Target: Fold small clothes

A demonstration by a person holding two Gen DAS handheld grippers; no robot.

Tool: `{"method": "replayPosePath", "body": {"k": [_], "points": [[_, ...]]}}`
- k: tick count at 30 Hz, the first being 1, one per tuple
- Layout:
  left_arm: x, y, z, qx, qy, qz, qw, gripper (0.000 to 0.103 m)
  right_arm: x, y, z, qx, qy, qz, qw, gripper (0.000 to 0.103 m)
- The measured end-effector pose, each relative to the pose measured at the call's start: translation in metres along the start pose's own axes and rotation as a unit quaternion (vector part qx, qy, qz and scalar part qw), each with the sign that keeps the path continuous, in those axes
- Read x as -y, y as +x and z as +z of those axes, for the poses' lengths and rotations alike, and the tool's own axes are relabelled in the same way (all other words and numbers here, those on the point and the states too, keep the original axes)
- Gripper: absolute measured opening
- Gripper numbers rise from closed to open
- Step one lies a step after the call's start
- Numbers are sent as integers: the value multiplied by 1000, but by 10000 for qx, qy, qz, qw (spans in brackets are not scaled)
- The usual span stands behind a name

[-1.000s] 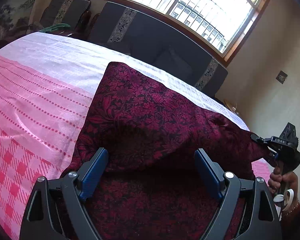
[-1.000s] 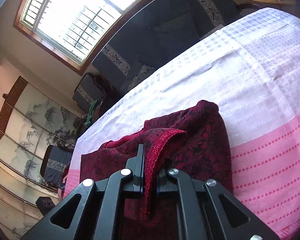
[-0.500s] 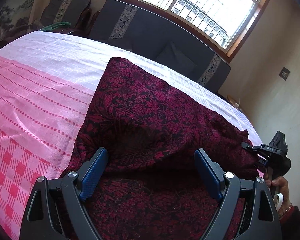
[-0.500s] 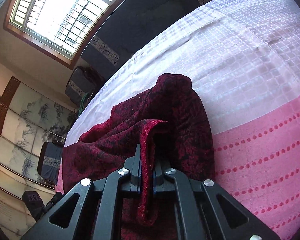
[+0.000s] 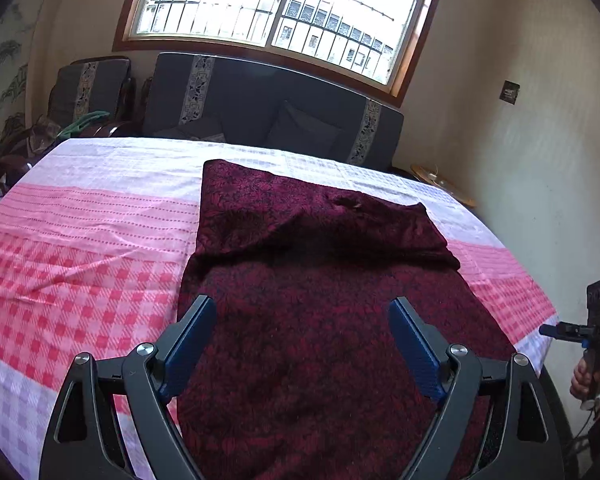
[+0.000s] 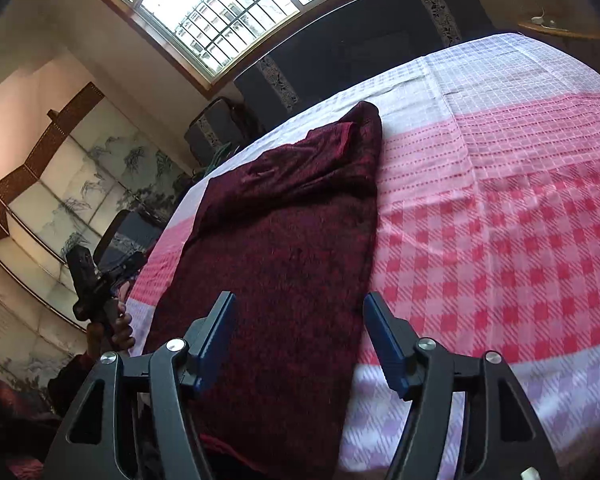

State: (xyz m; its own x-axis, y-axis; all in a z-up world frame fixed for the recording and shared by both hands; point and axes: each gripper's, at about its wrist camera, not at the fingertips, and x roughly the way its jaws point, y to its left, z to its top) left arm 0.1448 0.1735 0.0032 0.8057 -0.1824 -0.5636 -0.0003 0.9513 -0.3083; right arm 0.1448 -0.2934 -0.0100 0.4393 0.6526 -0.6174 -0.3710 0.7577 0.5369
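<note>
A dark red floral garment (image 5: 312, 280) lies along the table on a pink checked cloth (image 5: 80, 248). Its far part is folded back over itself and a little rumpled. My left gripper (image 5: 302, 344) is open and empty, held above the garment's near part. My right gripper (image 6: 300, 340) is open and empty, above the garment's near right edge (image 6: 292, 248). The right gripper also shows in the left wrist view (image 5: 580, 332), held off the table's right side. The left gripper shows in the right wrist view (image 6: 100, 276), off the left side.
A dark sofa (image 5: 260, 108) and an armchair (image 5: 88, 88) stand behind the table under a window (image 5: 280, 8). A painted folding screen (image 6: 60, 200) stands to the left. A small wooden side table (image 6: 556, 28) sits at the far right corner.
My right gripper has let go of the garment's edge and opened. Both grippers have pulled back and up from the table. The garment's lifted part has dropped flat onto the far half.
</note>
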Motion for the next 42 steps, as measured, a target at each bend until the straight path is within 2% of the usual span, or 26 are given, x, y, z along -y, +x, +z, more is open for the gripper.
{"method": "replayPosePath", "body": {"k": [2, 5, 9, 13, 16, 18, 20, 22, 24, 26, 27, 29, 31, 33, 35, 36, 37, 39, 42], "points": [[-5, -24, -19, -145, -70, -122, 9998, 88, 6, -19, -45, -79, 117, -210, 9997, 63], [-13, -52, -48, -347, -305, -246, 9986, 88, 19, -29, -97, -167, 503, -159, 9985, 63], [-23, -73, -87, -724, -635, -440, 9944, 88, 35, -21, -133, -146, 978, -166, 9950, 63], [-37, -90, -112, -944, -1093, -674, 9872, 88, 34, -5, -134, 35, 1132, 170, 9934, 62], [-46, -100, -129, -1000, -1413, -895, 9808, 88, 26, 8, -129, -34, 1119, 319, 9932, 60], [-49, -98, -138, -1115, -1587, -1065, 9752, 88, 22, 14, -127, -78, 1074, 394, 9934, 54], [-50, -87, -147, -1402, -1704, -1076, 9694, 88, 23, 22, -126, -192, 1118, 290, 9931, 35], [-52, -75, -157, -1695, -1902, -1169, 9599, 88, 24, 28, -127, -260, 1169, 248, 9925, 31], [-49, -70, -165, -1810, -1910, -1189, 9574, 88, 23, 31, -130, -273, 1157, 294, 9925, 30], [-48, -67, -167, -1701, -1928, -1123, 9598, 88, 21, 33, -133, -293, 1077, 335, 9932, 26], [-50, -66, -168, -1622, -2046, -1164, 9583, 88, 20, 34, -133, -311, 1056, 331, 9934, 24], [-56, -63, -167, -1559, -2368, -1327, 9497, 88, 19, 36, -134, -356, 1039, 299, 9935, 16], [-62, -63, -167, -1436, -2633, -1529, 9416, 88, 17, 35, -136, -350, 994, 317, 9939, 14], [-65, -65, -164, -1284, -2677, -1598, 9414, 87, 16, 30, -136, -309, 974, 345, 9942, 12], [-61, -64, -162, -1289, -2500, -1543, 9472, 80, 16, 26, -137, -282, 986, 408, 9939, 11], [-56, -63, -161, -1376, -2305, -1432, 9526, 64, 17, 26, -137, -280, 995, 404, 9938, 11], [-51, -60, -161, -1489, -2101, -1308, 9574, 43, 18, 26, -137, -284, 999, 389, 9938, 11], [-45, -58, -163, -1603, -1839, -1240, 9618, 18, 17, 25, -138, -271, 954, 402, 9943, 11], [-42, -63, -160, -1480, -1722, -1263, 9657, 18, 18, 24, -136, -240, 970, 447, 9940, 17]]}}
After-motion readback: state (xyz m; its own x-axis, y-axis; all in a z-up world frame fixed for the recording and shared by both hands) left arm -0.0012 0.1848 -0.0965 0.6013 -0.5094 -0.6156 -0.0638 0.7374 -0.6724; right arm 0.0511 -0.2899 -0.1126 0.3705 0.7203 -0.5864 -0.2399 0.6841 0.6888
